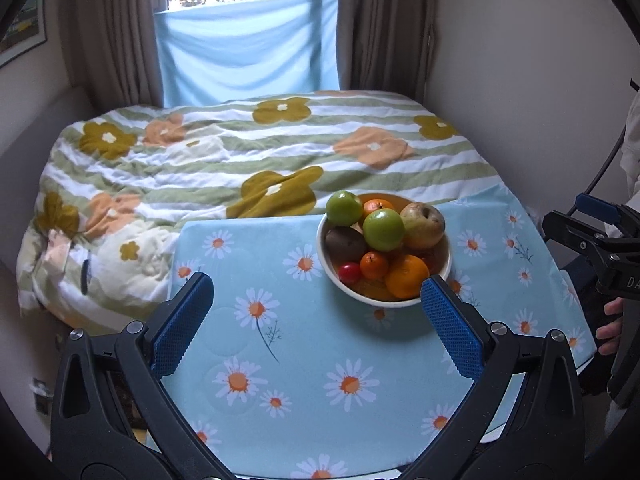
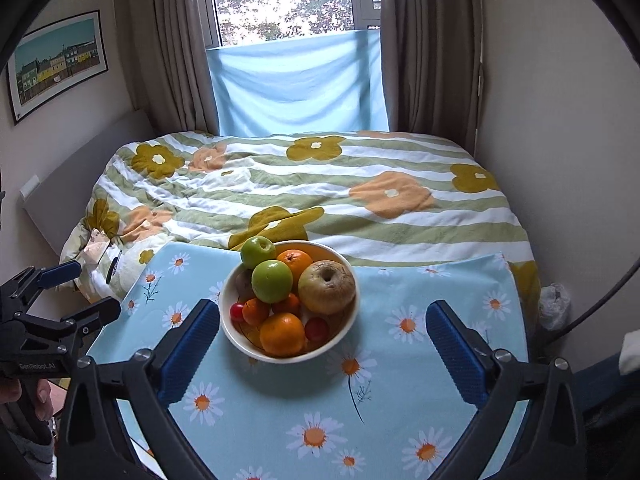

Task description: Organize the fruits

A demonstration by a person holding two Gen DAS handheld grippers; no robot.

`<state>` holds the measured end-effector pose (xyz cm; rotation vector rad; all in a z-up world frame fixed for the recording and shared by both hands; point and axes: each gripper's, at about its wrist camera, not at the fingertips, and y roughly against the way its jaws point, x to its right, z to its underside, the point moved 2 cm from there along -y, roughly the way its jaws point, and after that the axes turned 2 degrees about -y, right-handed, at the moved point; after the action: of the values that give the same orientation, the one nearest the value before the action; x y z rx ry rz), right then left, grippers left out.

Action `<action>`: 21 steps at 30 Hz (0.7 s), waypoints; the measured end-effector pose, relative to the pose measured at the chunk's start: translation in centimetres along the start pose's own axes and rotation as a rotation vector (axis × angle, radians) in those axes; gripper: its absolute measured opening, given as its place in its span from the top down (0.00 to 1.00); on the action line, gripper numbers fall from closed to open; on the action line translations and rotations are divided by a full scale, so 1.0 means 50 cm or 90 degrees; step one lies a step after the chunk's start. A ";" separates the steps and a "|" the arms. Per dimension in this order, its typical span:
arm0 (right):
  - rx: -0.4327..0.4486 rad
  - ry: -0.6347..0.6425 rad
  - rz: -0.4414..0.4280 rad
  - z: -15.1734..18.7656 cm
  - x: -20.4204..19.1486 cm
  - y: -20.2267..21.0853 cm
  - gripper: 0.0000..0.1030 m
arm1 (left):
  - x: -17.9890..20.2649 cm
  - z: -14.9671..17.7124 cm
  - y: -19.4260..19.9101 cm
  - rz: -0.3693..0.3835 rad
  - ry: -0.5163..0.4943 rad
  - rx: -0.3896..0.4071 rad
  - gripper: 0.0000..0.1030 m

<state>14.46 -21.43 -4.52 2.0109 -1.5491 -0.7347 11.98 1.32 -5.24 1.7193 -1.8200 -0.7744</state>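
Note:
A white bowl (image 1: pixel 444 270) (image 2: pixel 230 330) of fruit stands on the daisy tablecloth (image 1: pixel 304 360) (image 2: pixel 400 380). It holds two green apples (image 1: pixel 383 229) (image 2: pixel 272 281), a brownish pear (image 1: pixel 424 225) (image 2: pixel 327 287), oranges (image 1: pixel 406 276) (image 2: pixel 282 334), a kiwi (image 1: pixel 345 243) and small red fruits (image 1: pixel 349 273) (image 2: pixel 317 329). My left gripper (image 1: pixel 318 292) is open and empty, just in front and left of the bowl. My right gripper (image 2: pixel 323 320) is open and empty, its jaws either side of the bowl's near half, short of it.
The table stands against a bed with a flowered striped duvet (image 1: pixel 240 160) (image 2: pixel 320 192). Behind are curtains and a window with a blue cloth (image 2: pixel 298 84). The other gripper shows at the right edge of the left view (image 1: pixel 600 244) and the left edge of the right view (image 2: pixel 44 320).

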 end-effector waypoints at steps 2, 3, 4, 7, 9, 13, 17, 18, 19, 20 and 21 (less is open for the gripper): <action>0.003 -0.006 0.026 0.012 0.007 0.034 0.00 | 0.007 0.009 0.029 -0.002 0.008 0.013 0.00; 0.003 -0.009 0.035 0.019 0.010 0.048 0.00 | 0.010 0.014 0.043 -0.002 0.011 0.019 0.00; 0.003 -0.013 0.044 0.024 0.013 0.059 0.00 | 0.014 0.018 0.055 -0.001 0.013 0.025 0.00; -0.004 -0.015 0.066 0.047 0.010 0.088 0.00 | 0.022 0.033 0.085 -0.004 0.016 0.039 0.00; -0.014 -0.014 0.075 0.062 0.007 0.098 0.00 | 0.028 0.044 0.100 -0.006 0.016 0.047 0.00; -0.015 -0.040 0.075 0.090 0.008 0.116 0.00 | 0.034 0.061 0.122 -0.011 0.016 0.054 0.00; -0.006 -0.046 0.076 0.101 0.009 0.132 0.00 | 0.037 0.067 0.138 -0.018 0.015 0.064 0.00; -0.004 -0.045 0.077 0.100 0.008 0.135 0.00 | 0.038 0.068 0.141 -0.018 0.016 0.066 0.00; -0.001 -0.045 0.077 0.100 0.008 0.138 0.00 | 0.037 0.069 0.144 -0.018 0.017 0.068 0.00; 0.002 -0.046 0.078 0.099 0.008 0.140 0.00 | 0.038 0.069 0.146 -0.018 0.018 0.070 0.00; 0.004 -0.046 0.078 0.098 0.008 0.142 0.00 | 0.037 0.069 0.147 -0.018 0.019 0.071 0.00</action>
<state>6.23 -23.74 -3.40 1.8935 -1.7012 -0.7629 4.25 -0.10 -2.49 1.8200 -1.8546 -0.6666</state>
